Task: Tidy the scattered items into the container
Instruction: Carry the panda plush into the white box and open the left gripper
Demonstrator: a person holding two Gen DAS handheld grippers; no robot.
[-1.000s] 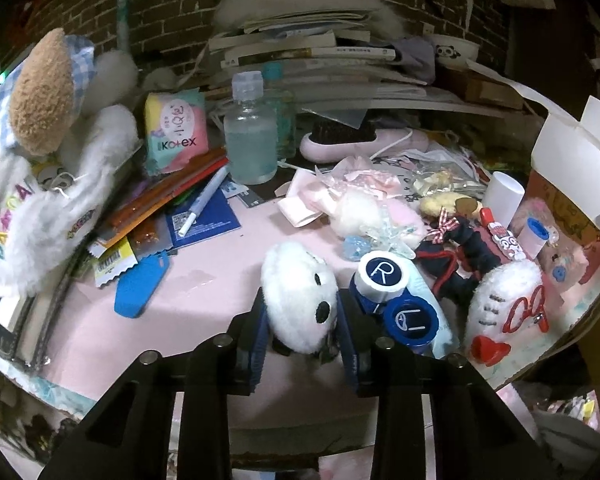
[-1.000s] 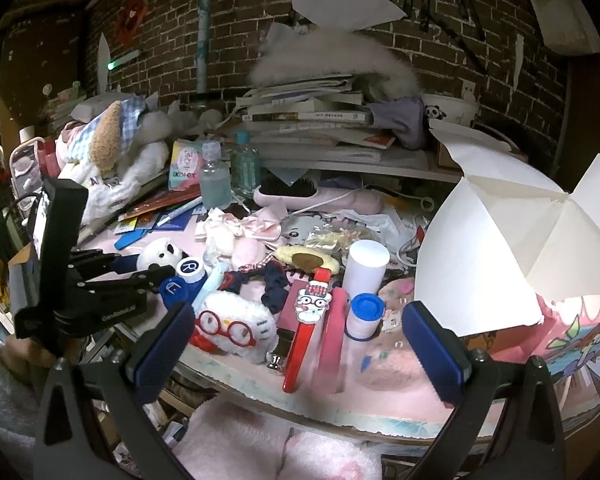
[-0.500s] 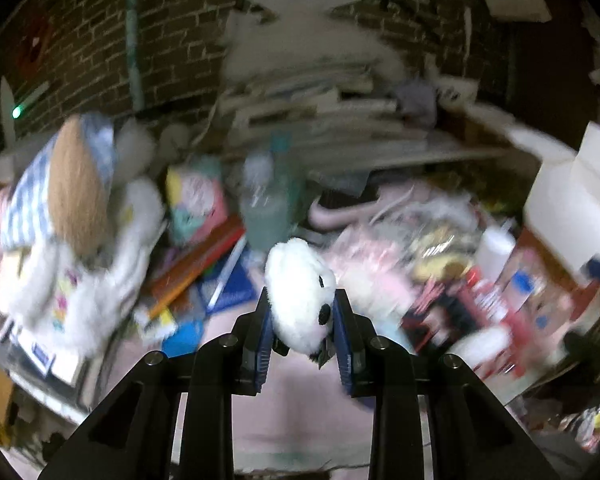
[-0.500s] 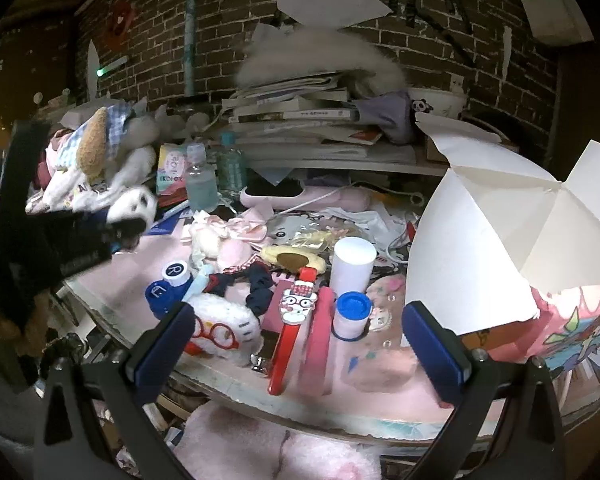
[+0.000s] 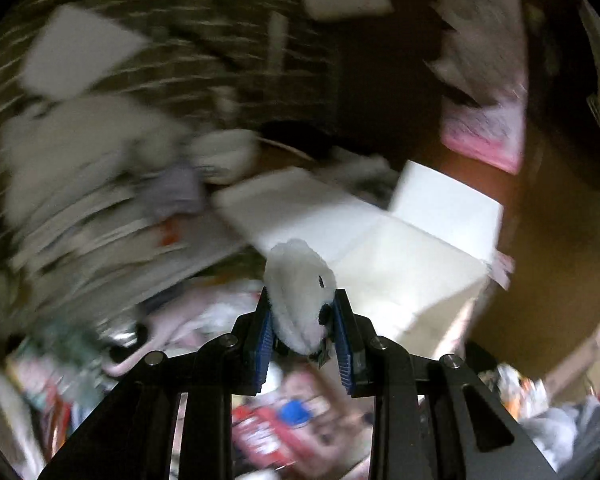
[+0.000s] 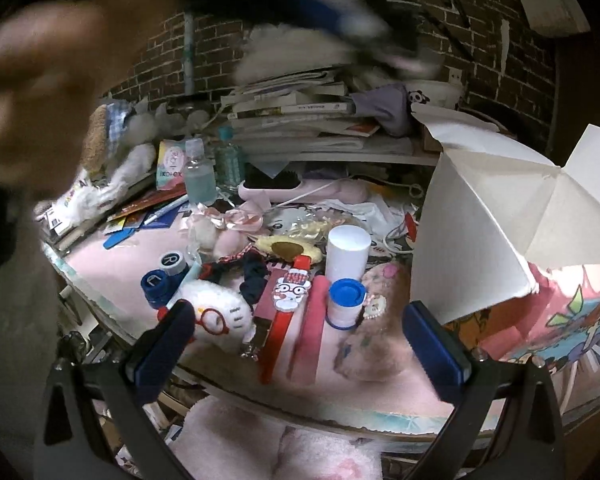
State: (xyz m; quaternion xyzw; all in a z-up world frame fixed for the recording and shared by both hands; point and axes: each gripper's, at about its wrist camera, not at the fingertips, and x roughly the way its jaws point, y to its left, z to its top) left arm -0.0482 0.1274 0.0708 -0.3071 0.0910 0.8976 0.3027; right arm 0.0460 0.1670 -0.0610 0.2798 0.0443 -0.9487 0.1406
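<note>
My left gripper (image 5: 302, 336) is shut on a small white plush panda (image 5: 300, 300), held high in the air with the open white box (image 5: 400, 264) just beyond it. The left wrist view is blurred by motion. In the right wrist view my right gripper (image 6: 296, 344) stands open above the table's near edge, nothing between its fingers. Below it lie a white plush with red glasses (image 6: 220, 316), a red watch (image 6: 288, 312), a blue-capped jar (image 6: 346, 302) and a contact lens case (image 6: 164, 276). The box's flaps (image 6: 500, 216) rise at right. A blurred hand (image 6: 40, 92) and the left gripper cross the top.
A white cylinder (image 6: 348, 254), pink bows (image 6: 236, 220), clear bottles (image 6: 198, 178), a large teddy (image 6: 108, 148), and stacked books (image 6: 300, 120) crowd the pink table (image 6: 112, 256). A brick wall stands behind. Pink fluffy fabric (image 6: 260, 444) lies below the table edge.
My left gripper has lifted the panda off the table and swung it up and to the right toward the white box. My right gripper has barely moved and stays open.
</note>
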